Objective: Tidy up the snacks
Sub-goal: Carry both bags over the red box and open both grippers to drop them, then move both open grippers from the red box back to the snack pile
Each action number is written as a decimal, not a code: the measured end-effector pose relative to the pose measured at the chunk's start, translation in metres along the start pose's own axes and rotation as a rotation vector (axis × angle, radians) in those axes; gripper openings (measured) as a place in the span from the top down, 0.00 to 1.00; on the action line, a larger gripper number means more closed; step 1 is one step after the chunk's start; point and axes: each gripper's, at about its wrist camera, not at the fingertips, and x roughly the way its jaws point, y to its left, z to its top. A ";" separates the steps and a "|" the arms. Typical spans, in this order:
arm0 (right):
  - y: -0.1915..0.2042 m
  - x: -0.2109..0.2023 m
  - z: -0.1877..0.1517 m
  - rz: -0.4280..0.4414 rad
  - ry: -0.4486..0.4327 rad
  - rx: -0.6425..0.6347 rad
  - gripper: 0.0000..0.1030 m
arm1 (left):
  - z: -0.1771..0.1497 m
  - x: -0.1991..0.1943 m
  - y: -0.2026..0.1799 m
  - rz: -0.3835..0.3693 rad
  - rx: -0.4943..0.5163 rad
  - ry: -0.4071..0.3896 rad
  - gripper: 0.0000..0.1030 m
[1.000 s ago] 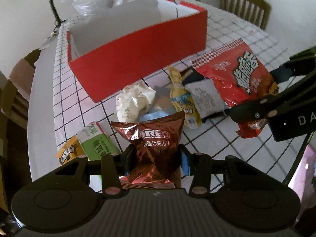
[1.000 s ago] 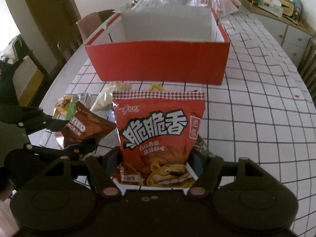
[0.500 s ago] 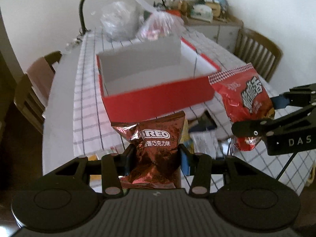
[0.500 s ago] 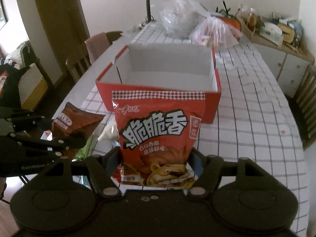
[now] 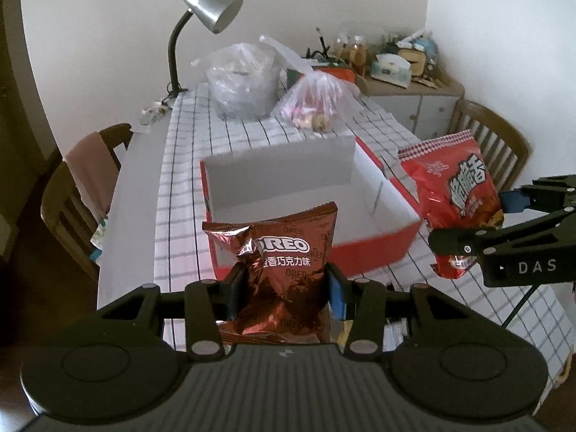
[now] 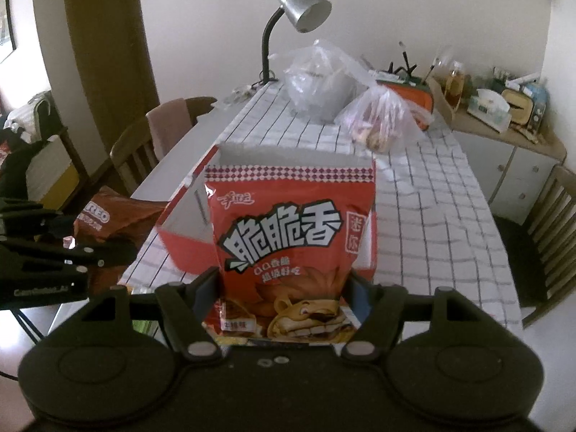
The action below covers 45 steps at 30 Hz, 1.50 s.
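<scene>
My left gripper (image 5: 284, 291) is shut on a brown Oreo snack bag (image 5: 284, 270), held upright above the table in front of the red box (image 5: 374, 248). The box stands open-topped with a white inside, and nothing shows in the part of it I see. My right gripper (image 6: 284, 298) is shut on a larger red snack bag (image 6: 291, 237) with a lion picture, which hides much of the red box (image 6: 180, 241) behind it. In the left wrist view the right gripper (image 5: 468, 230) and its red bag (image 5: 453, 194) hang at the box's right side.
Two filled plastic bags (image 5: 244, 82) (image 5: 316, 104) and a grey desk lamp (image 5: 208, 10) stand at the table's far end on the checked cloth (image 6: 424, 216). Wooden chairs (image 5: 75, 194) (image 5: 493, 140) flank the table. A cluttered cabinet (image 6: 504, 136) stands at the far right.
Both grippers have risen with their bags, so the views now look down on the red box from higher up. The loose snacks on the table have dropped out of sight below.
</scene>
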 end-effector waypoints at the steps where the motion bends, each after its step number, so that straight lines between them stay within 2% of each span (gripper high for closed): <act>1: -0.002 0.002 0.005 -0.001 0.000 -0.003 0.31 | 0.006 0.002 0.001 0.001 -0.005 0.001 0.56; 8: -0.017 0.025 0.031 -0.016 0.024 -0.018 0.31 | 0.043 0.028 0.006 0.007 -0.036 0.009 0.56; 17: -0.029 0.082 0.044 -0.030 0.087 -0.036 0.31 | 0.062 0.076 0.015 0.049 -0.057 0.056 0.56; 30: -0.025 0.157 0.039 -0.038 0.164 -0.098 0.31 | 0.054 0.148 0.015 0.092 -0.024 0.169 0.56; 41: -0.019 0.191 0.029 -0.036 0.251 -0.147 0.30 | 0.048 0.179 0.013 0.083 -0.004 0.228 0.56; 45: -0.021 0.194 0.030 -0.026 0.250 -0.136 0.29 | 0.045 0.181 0.014 0.077 -0.013 0.231 0.56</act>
